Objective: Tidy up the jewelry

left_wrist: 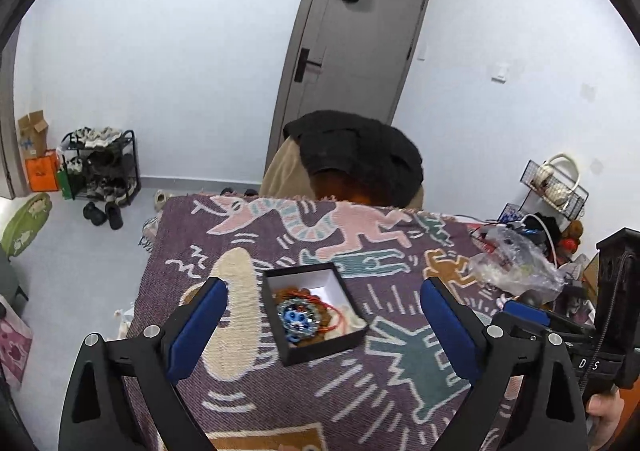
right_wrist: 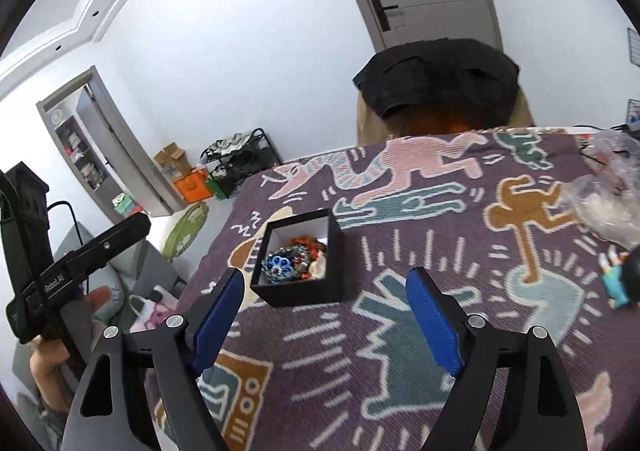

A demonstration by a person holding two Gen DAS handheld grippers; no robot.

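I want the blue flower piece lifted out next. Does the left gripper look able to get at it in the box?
Probably yes. The black box has no lid on, the blue flower piece lies on top of the other jewelry, and the left gripper is open with nothing between it and the box. The box walls may crowd the fingers.

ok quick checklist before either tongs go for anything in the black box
1. Left tongs open and holding nothing: ok.
2. Right tongs open and holding nothing: ok.
3. Small black square box with white lining sits lidless and upright on the purple patterned woven cloth: ok.
4. Blue flower-shaped beaded piece lies on top, reachable: ok.
5. Orange-red beaded strands free of the blue piece: cannot tell.
6. Crumpled clear plastic bag away from the box: ok.
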